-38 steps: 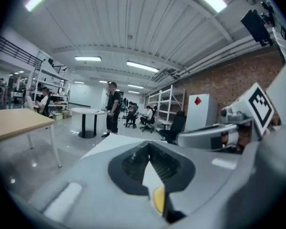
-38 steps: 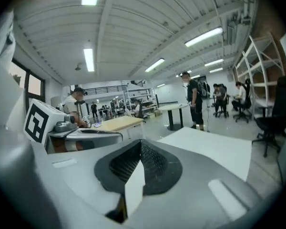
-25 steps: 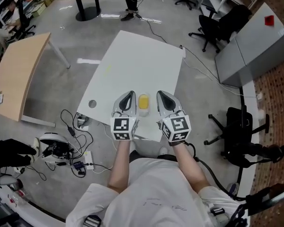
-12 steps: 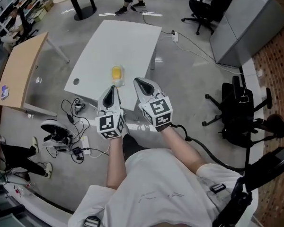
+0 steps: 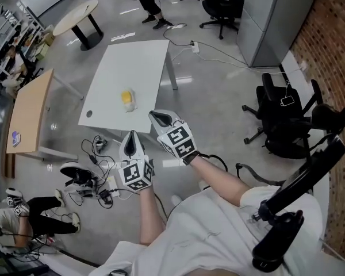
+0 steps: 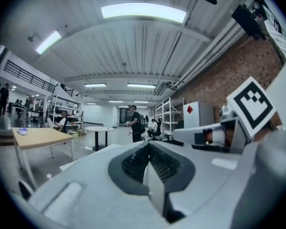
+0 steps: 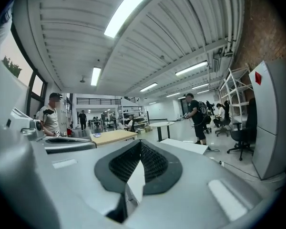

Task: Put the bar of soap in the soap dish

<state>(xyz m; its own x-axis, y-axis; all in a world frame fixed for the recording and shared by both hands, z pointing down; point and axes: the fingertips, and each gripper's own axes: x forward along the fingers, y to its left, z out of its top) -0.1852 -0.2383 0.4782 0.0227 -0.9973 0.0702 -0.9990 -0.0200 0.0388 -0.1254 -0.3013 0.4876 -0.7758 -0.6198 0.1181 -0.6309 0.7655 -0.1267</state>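
Head view: bar of soap [image 5: 126, 95] is a small yellow blob on the white worktop [image 5: 132, 62], with the pale soap dish [image 5: 130, 104] at its near edge; too small to tell whether the bar is seated in the dish or only touching it.

Left hand-held gripper [image 5: 132, 135] and right hand-held gripper [image 5: 154, 115] are both well apart from the soap, on the person's side of the worktop; left one is over the floor above the cable tangle [image 5: 95, 171]; right tip overlaps the worktop's near corner in the picture, height above it not readable. From above the jaws are just narrow points; marker cubes hide the hands.

Left gripper view: jaws pressed together, nothing between them; right hand-held gripper [image 6: 214, 135] shows at the right edge, cut off; wooden table [image 6: 35, 136], round table [image 6: 99, 129] and a standing person [image 6: 135, 123] behind; only a sliver of the worktop [image 6: 93, 156] shows above the jaw body; soap and dish are hidden.

Right gripper view: jaws likewise closed on nothing; left hand-held gripper [image 7: 66, 144] at the left, partly cut off; worktop [image 7: 186, 146] shows as a thin white slab, its top surface not readable, so no soap or dish here either; grey cabinet [image 7: 271, 123] with a red mark at the right edge.

Only the head view shows the soap, dish, cables and the black office chairs [image 5: 282, 125]; only the gripper views show the jaw faces.
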